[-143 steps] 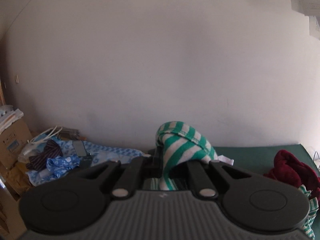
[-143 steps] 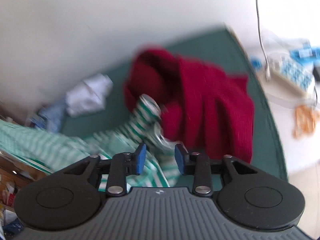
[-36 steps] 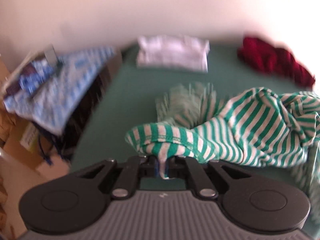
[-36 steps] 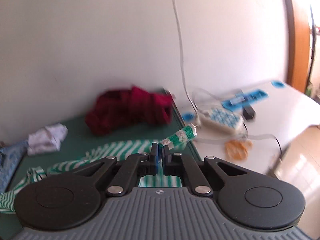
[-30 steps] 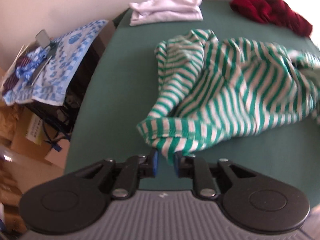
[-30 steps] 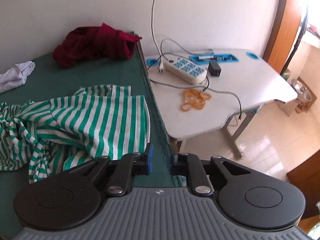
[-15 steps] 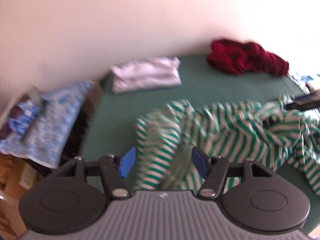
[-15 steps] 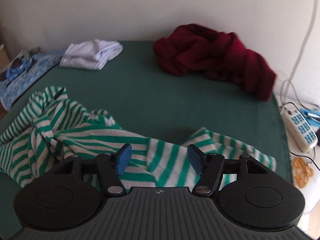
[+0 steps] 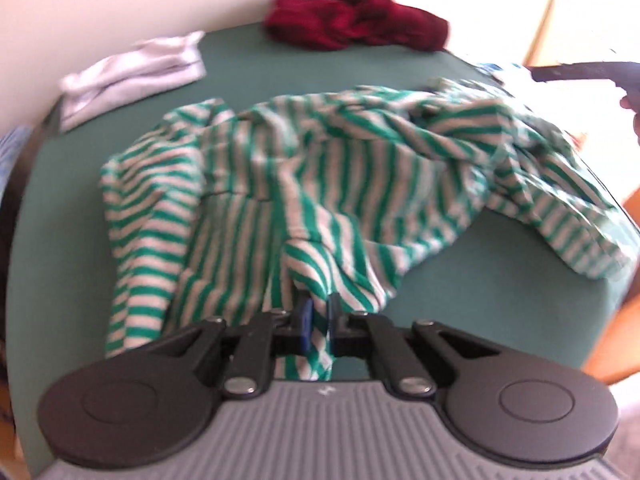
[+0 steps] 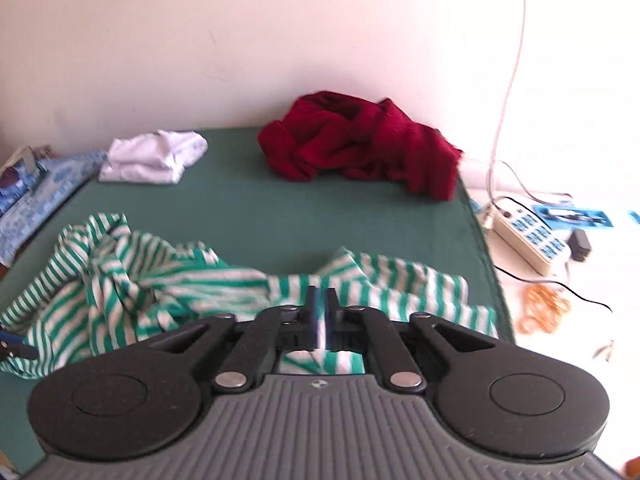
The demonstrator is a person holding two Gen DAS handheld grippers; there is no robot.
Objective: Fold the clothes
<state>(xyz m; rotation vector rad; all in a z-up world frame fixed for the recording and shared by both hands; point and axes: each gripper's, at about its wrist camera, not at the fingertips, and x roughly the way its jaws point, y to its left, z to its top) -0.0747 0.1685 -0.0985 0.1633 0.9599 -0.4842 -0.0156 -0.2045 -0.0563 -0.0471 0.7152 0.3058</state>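
Off my counter's right edge, on a white counter (image 10: 560, 300), a power strip (image 10: 532, 236) lay with a black adapter (image 10: 580, 242) just beside it and orange rubber bands (image 10: 542, 306) nearer me. A cord (image 10: 510, 80) ran up the wall (image 10: 280, 32) behind.

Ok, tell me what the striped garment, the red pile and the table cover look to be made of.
Striped garment: thin, matte jersey knit, probably cotton; it drapes in soft folds.
Red pile: thicker, fuzzy knit, wool or fleece; bulky rounded folds.
Table cover: flat matte green cloth, felt-like; weave too blurred to tell.
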